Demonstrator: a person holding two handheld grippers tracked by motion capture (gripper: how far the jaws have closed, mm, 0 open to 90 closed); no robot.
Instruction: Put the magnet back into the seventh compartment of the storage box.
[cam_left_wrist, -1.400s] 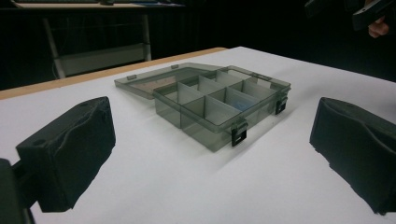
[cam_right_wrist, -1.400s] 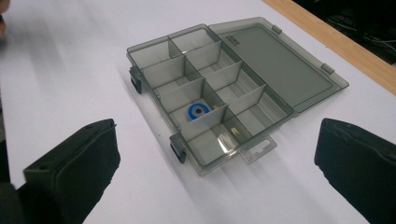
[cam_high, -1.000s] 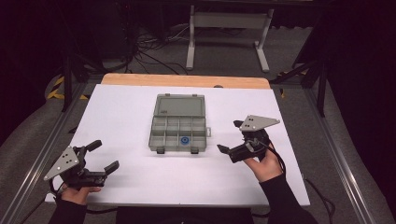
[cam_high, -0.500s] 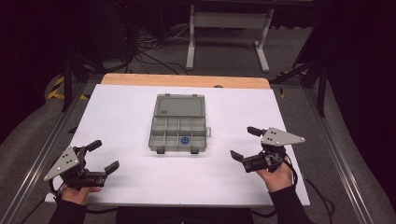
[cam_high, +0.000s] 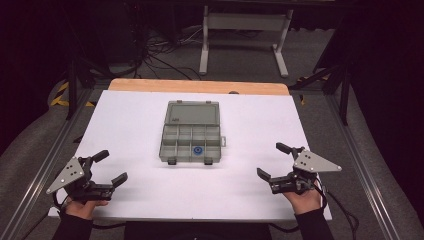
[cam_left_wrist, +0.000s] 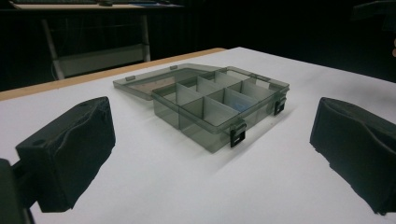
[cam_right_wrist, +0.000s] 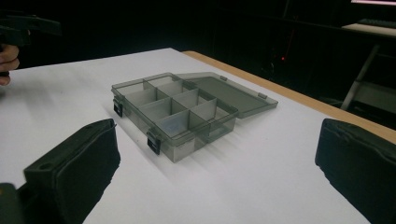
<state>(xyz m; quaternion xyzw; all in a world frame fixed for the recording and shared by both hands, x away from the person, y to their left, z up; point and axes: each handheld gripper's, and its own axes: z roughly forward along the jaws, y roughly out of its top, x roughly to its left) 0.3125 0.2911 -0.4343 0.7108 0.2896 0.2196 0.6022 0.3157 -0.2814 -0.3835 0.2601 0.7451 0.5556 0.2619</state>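
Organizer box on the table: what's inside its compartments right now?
The organizer box lies open, lid flat behind. One small blue round item sits in a front-row compartment; the other compartments look empty, though the dividers hide parts of their floors in both gripper views.

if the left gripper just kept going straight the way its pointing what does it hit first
Most likely the open compartment box. In the left gripper view it sits between the open jaws of the left gripper, its latched front corner nearest, with bare white table in between. Depth is hard to judge, so it might only clip that corner.
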